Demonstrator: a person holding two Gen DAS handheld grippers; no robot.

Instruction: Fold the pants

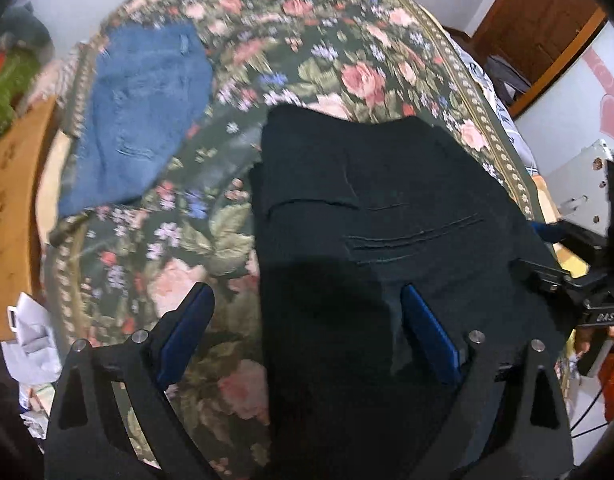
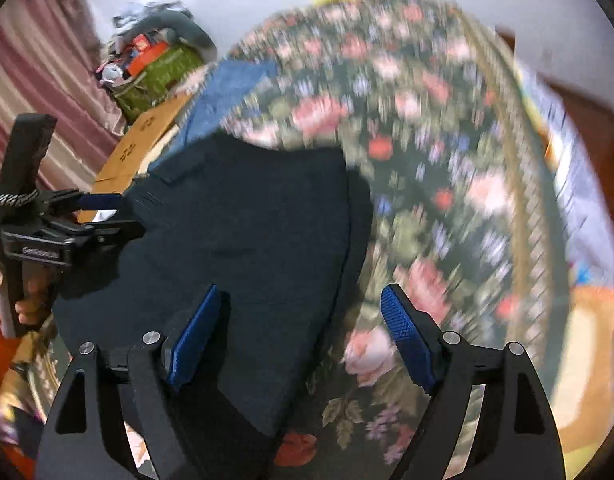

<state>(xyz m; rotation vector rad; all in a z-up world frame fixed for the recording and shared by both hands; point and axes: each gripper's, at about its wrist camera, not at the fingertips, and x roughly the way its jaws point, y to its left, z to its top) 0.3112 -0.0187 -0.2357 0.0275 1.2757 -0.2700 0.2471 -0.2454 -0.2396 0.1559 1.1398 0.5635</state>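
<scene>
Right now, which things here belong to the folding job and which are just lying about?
In the job:
black pants, folded on the floral bedspread
left gripper, open
right gripper, open

Lying about:
blue jeans
cardboard box
green box

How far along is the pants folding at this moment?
Done: the black pants lie on the floral bedspread as a compact layered stack, and blue jeans sit folded farther off. In hand: nothing; the left gripper and right gripper are open over the black pants' opposite edges. Left: perhaps one last fold or tidying.
</scene>
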